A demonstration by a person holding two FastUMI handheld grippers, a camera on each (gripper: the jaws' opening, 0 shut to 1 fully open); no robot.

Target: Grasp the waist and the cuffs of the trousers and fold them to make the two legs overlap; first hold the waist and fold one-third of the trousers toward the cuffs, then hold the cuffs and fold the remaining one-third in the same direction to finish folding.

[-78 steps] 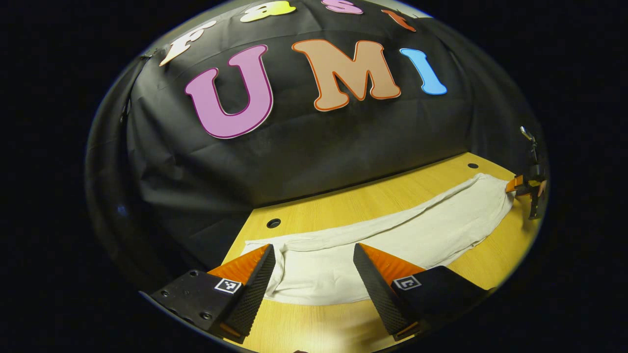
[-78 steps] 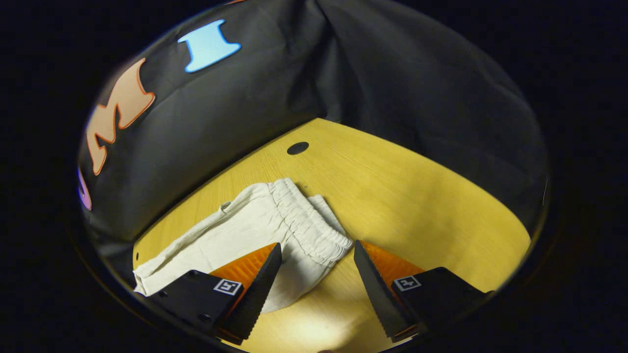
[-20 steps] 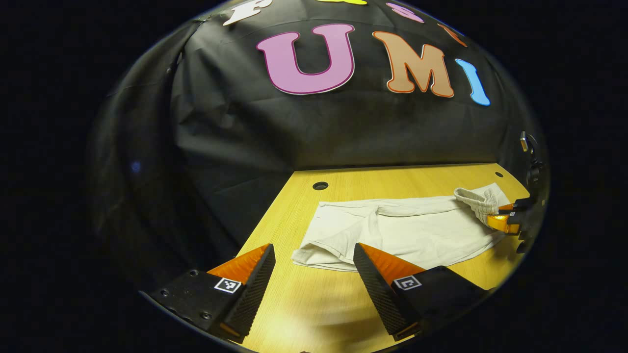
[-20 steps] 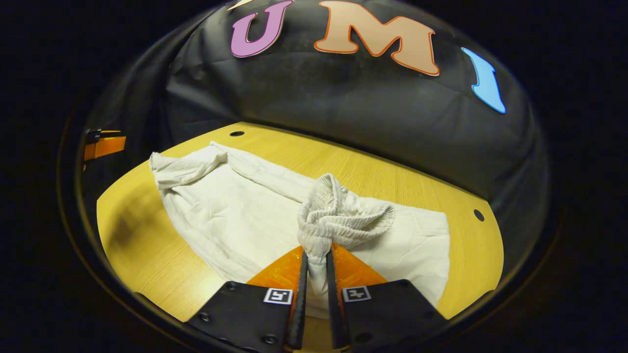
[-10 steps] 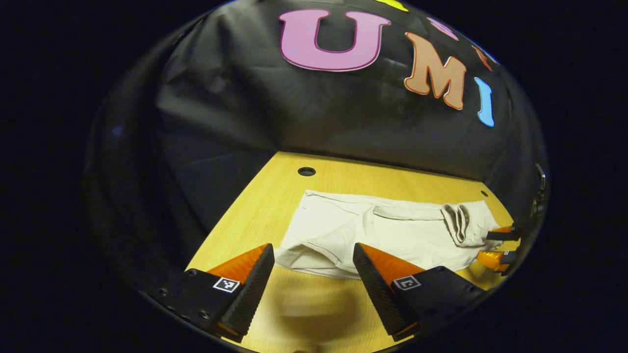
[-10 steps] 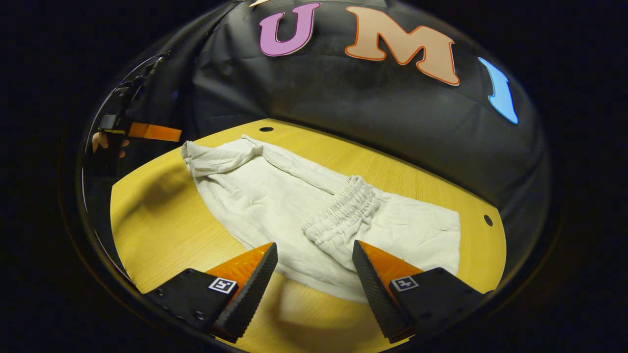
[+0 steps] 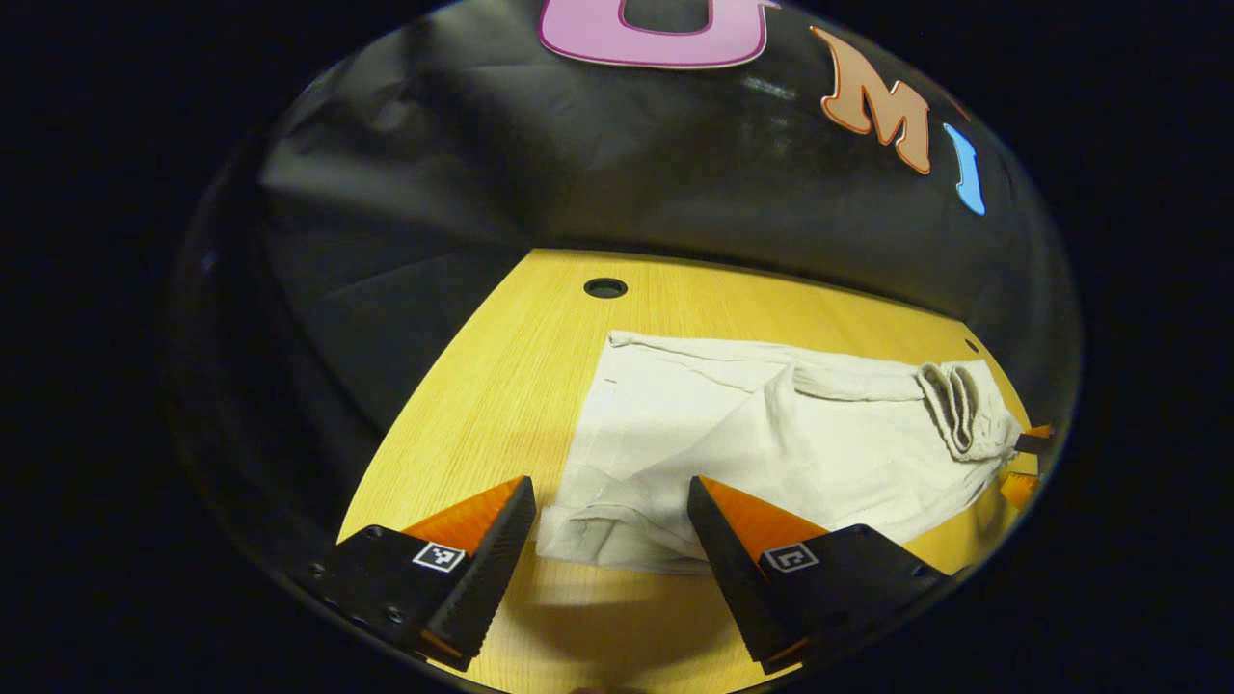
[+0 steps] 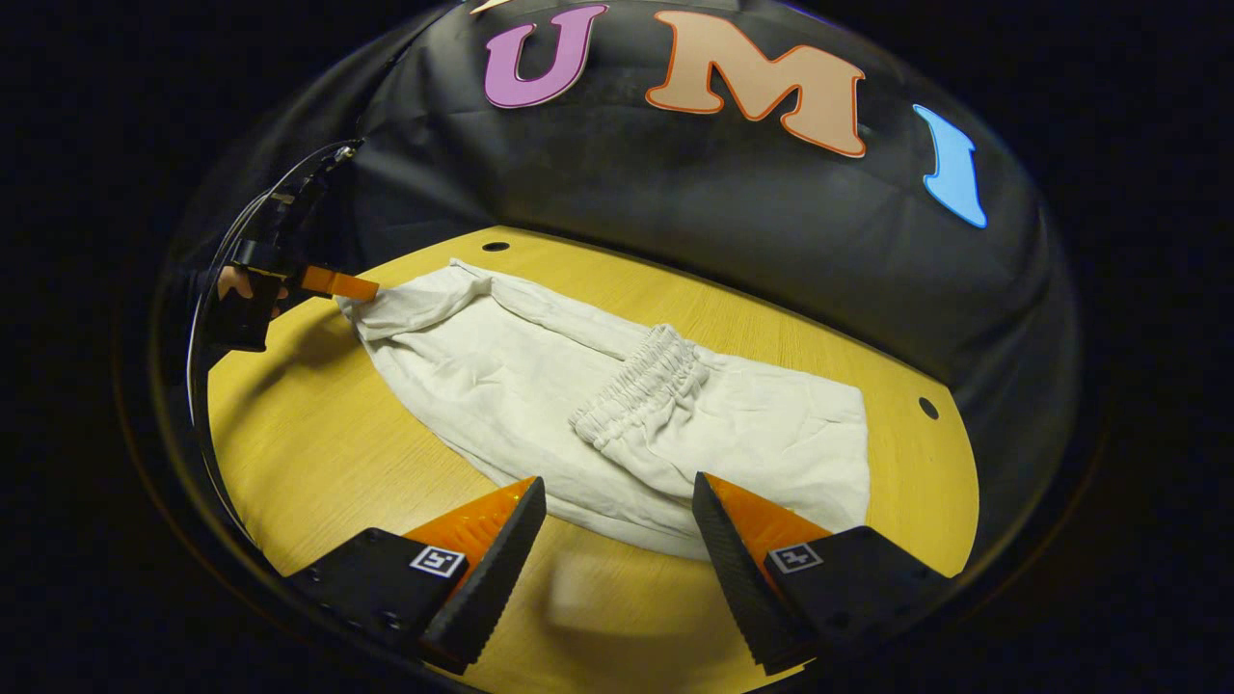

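Wooden table (image 8: 318, 453): pale trousers (image 8: 501, 386) flat, elastic waist (image 8: 636, 386) folded over legs.

L tool (image 7: 609, 525) + R tool (image 8: 617, 525): jaws apart, hovering.

Bare wooden table (image 8: 318, 434) lies open in front of both my tongs, with free air above. The cream trousers (image 8: 540, 386) cover its middle, their waistband (image 8: 636, 384) a raised ridge. The black cloth wall (image 8: 675, 222) closes the far edge.
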